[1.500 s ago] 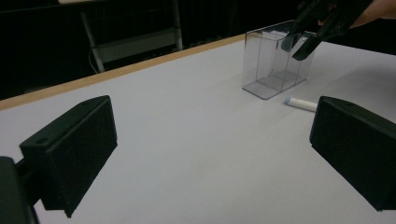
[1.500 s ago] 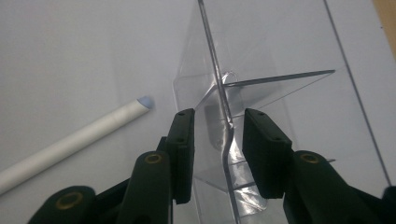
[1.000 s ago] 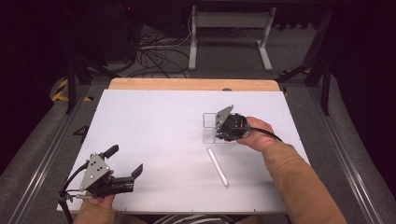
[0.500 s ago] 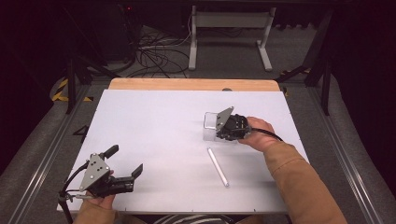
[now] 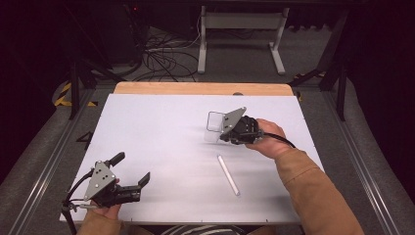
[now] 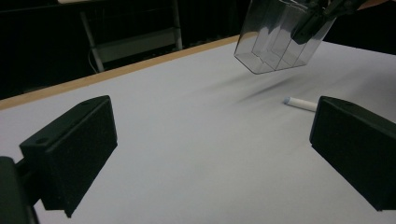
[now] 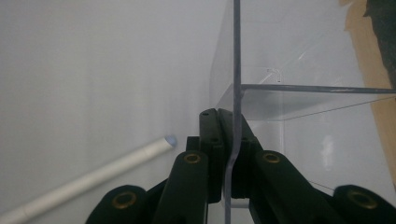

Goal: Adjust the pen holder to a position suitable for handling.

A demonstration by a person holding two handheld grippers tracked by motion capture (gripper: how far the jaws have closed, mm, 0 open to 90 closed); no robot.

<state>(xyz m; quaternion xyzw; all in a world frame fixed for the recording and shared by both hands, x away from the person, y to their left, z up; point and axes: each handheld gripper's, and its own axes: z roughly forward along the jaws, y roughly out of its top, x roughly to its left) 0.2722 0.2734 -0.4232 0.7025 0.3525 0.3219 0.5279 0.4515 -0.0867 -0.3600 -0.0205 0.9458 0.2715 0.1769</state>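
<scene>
Right claw (image 5: 226, 131) pinching clear box (image 5: 214, 126) wall above bench (image 5: 161, 122); lift level, avoiding tube (image 5: 228, 175); left claw (image 5: 131, 172) spread

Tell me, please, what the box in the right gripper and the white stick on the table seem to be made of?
Clear box: probably hard transparent plastic, glossy; the table shows through its walls and its edges catch light. White stick: matte and opaque, perhaps paper or plastic; the look leaves it open.
</scene>
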